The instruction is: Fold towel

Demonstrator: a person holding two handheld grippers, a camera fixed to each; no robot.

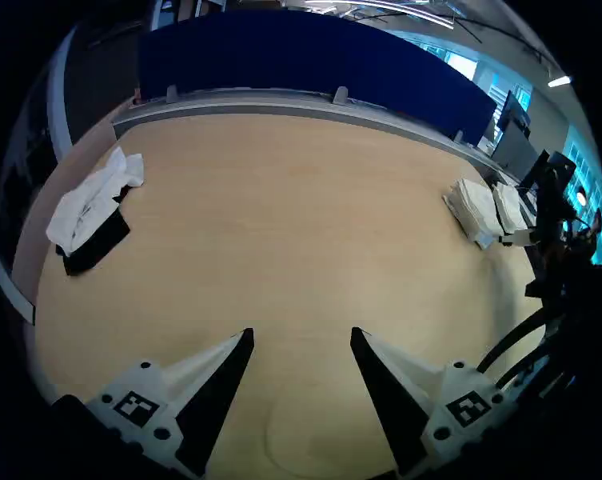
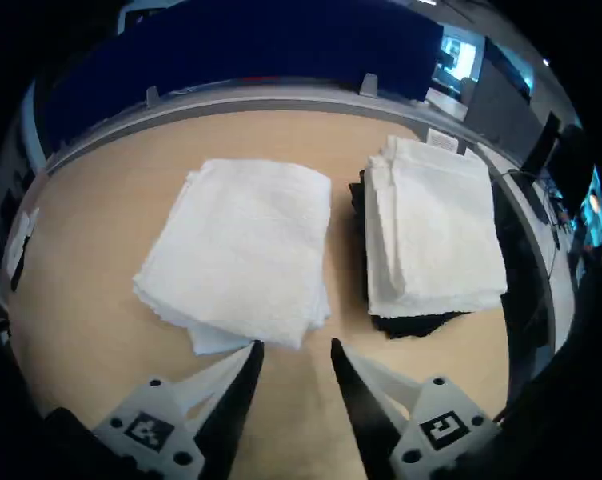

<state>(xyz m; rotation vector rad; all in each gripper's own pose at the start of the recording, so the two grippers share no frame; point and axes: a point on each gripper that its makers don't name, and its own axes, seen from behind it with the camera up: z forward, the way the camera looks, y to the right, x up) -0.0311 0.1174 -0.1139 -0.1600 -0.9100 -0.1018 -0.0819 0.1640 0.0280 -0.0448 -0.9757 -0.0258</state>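
Just before the right gripper (image 2: 293, 354), jaws open, lies the folded towel (image 2: 241, 248) — left gripper (image 1: 301, 342) open too.

We're in an office: blue divider screen (image 1: 316, 60) along the desk's (image 1: 301, 232) far edge, monitors (image 1: 515, 144) beyond its right corner, strip lights (image 1: 558, 81) overhead.

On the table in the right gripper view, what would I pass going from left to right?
crumpled white cloth → folded white towel → stack of white towels, resting on a dark cloth
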